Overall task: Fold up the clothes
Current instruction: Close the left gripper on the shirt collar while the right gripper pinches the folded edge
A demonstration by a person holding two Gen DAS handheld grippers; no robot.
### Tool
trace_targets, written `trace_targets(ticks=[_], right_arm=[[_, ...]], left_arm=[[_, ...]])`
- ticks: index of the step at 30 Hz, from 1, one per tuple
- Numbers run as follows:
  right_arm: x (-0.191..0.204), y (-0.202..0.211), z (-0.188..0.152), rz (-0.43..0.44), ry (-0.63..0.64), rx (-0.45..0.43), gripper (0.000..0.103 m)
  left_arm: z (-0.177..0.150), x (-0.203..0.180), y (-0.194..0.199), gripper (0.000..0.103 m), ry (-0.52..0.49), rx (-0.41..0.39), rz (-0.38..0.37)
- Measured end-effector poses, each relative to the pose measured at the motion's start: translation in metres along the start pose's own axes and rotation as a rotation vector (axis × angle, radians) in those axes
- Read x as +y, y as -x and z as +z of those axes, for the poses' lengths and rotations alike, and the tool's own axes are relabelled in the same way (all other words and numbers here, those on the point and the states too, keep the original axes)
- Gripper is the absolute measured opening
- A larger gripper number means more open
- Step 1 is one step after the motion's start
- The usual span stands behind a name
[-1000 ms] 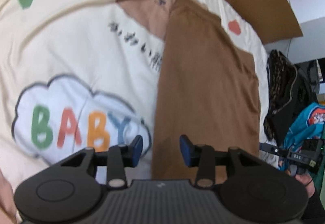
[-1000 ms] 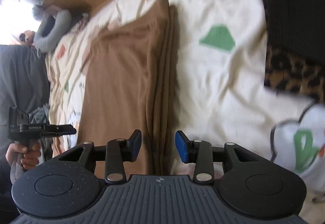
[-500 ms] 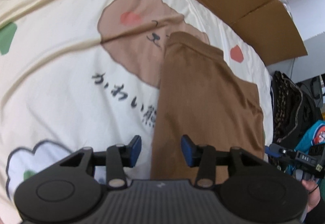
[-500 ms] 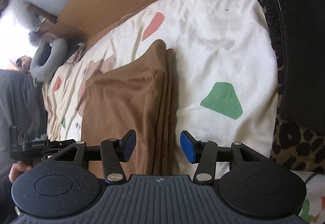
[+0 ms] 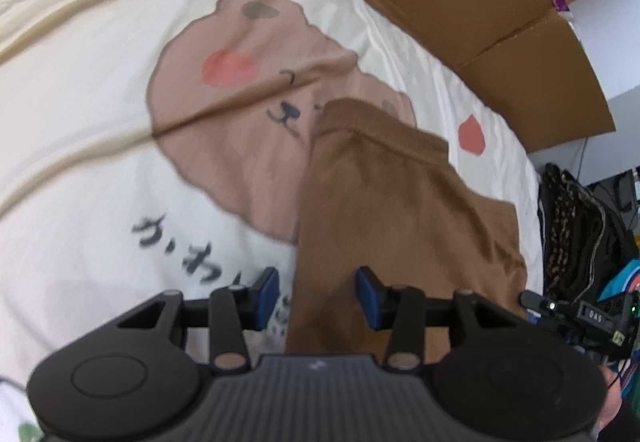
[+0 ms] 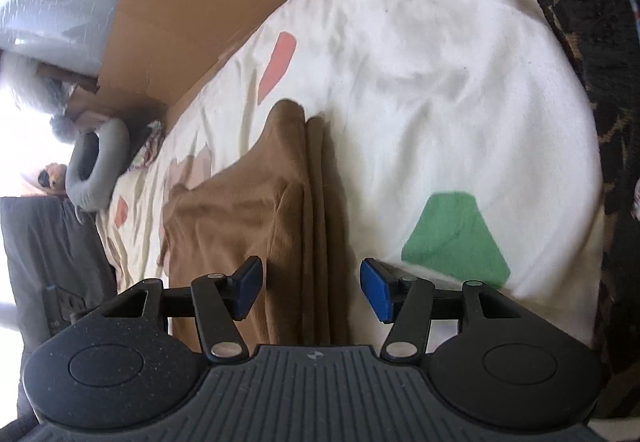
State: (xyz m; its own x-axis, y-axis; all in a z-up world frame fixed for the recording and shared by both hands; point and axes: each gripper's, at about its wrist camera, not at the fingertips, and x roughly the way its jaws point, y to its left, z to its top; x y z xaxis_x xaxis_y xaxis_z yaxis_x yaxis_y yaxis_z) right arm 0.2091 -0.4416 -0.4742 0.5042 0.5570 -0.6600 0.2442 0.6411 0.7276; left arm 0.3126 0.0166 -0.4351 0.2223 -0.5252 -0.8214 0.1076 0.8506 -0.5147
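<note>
Both empty claws, left gripper and just-widened right gripper, straddle the brown garment's edges; next, I judge, pinching them for another fold

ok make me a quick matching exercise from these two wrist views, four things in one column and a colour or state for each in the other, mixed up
Things:
1. folded garment
2. bedsheet
3. neck pillow
4. right gripper

Colour or state:
A. grey, lying at the far end of the bed
B. open, nothing between its pads
C. brown, lying flat with stacked edges along one side
D. cream with coloured patches

Pairs: 1-C, 2-D, 3-A, 4-B
</note>
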Motion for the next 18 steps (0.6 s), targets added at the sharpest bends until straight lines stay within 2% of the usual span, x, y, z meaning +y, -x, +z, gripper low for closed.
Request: trace_targets(ticks=[6, 8, 11, 13, 15, 18], right_arm=[[0.0, -0.018, 0.016, 0.034, 0.003, 0.03, 0.057], [0.0, -0.021, 0.021, 0.031, 0.005, 0.043, 0.039], [-0.004, -0.022, 0.026, 0.031, -0.012, 0.056, 0.027], [-0.002, -0.019, 0.027, 0.034, -0.004, 0.054, 0.026], [0.001, -0.016, 0.027, 0.038, 0.006, 0.05, 0.026], [0.0, -0.016, 0.027, 0.031, 0.005, 0.053, 0.028]], left_arm=[[0.016, -0.004, -0.01, 0.044, -0.007, -0.021, -0.019], [0.022, -0.006, -0.014, 0.044, -0.004, -0.024, -0.024], [0.028, -0.008, -0.019, 0.044, -0.01, -0.033, -0.032], [0.032, -0.01, -0.02, 0.037, -0.01, -0.05, -0.034], [0.035, -0.009, -0.017, 0.024, -0.004, -0.084, -0.037], [0.038, -0.01, -0.011, 0.021, -0.014, -0.127, -0.059]])
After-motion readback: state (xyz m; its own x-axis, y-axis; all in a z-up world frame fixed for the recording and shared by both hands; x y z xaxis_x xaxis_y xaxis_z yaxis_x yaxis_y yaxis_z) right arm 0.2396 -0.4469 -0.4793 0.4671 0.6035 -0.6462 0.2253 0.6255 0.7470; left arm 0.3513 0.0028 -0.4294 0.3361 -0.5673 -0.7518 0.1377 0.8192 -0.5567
